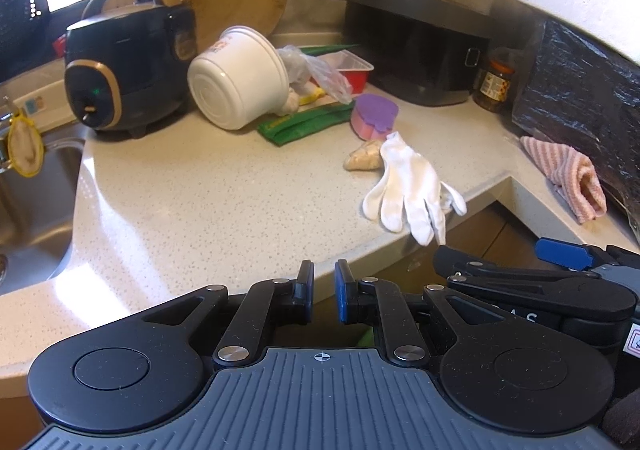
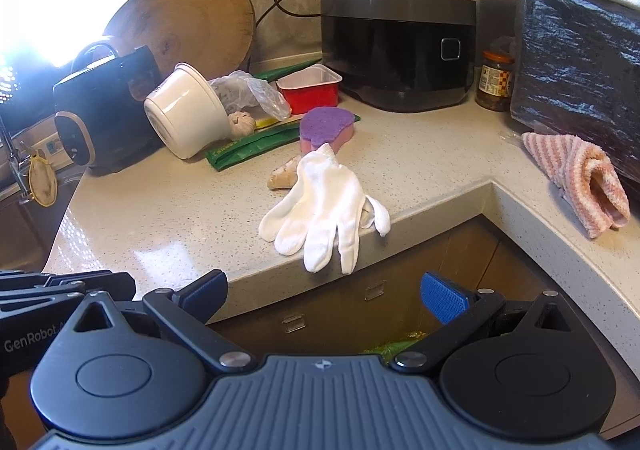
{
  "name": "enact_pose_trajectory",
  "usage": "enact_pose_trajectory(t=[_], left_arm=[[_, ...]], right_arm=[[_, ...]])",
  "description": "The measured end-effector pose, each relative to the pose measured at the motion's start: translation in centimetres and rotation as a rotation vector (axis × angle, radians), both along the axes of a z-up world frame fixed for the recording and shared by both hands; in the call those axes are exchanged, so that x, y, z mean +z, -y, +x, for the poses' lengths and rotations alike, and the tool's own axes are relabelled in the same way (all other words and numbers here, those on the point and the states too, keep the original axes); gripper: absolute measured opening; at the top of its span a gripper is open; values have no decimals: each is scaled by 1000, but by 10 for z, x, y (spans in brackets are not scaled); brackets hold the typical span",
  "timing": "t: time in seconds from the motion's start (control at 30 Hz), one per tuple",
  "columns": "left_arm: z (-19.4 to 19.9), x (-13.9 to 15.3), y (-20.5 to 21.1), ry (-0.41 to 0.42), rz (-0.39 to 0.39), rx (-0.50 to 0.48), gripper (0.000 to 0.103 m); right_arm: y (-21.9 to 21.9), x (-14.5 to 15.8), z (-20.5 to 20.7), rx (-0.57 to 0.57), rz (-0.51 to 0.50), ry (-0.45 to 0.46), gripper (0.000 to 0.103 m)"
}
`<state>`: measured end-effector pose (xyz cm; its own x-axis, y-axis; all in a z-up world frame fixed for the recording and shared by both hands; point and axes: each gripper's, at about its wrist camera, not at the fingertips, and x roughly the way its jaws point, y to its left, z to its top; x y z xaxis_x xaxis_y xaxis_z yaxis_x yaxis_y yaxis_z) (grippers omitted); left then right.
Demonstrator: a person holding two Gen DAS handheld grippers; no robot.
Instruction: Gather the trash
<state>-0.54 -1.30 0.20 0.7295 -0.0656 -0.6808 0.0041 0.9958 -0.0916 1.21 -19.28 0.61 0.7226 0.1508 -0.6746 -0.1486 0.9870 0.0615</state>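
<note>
Kitchen counter [image 2: 168, 218] with trash scattered on it, both my grippers waiting at its edge.

My right gripper [image 2: 324, 294] is wide apart, ready for the white glove [image 2: 324, 202] hanging over the edge just ahead; my left gripper [image 1: 324, 290] is nearly together, holding nothing.

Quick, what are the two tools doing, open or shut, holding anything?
Left tool: nearly shut, holding nothing.
Right tool: open wide, holding nothing.
</note>
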Motion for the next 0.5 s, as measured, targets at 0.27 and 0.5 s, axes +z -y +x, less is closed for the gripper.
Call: enact_pose_trajectory(t=[0.27, 0.5], left_arm=[[2, -2, 2, -7, -1, 5, 15], [2, -3, 3, -12, -3, 5, 15]], right_arm=[[2, -2, 1, -5, 2, -2, 103], [3, -4, 2, -9, 4, -9, 103]])
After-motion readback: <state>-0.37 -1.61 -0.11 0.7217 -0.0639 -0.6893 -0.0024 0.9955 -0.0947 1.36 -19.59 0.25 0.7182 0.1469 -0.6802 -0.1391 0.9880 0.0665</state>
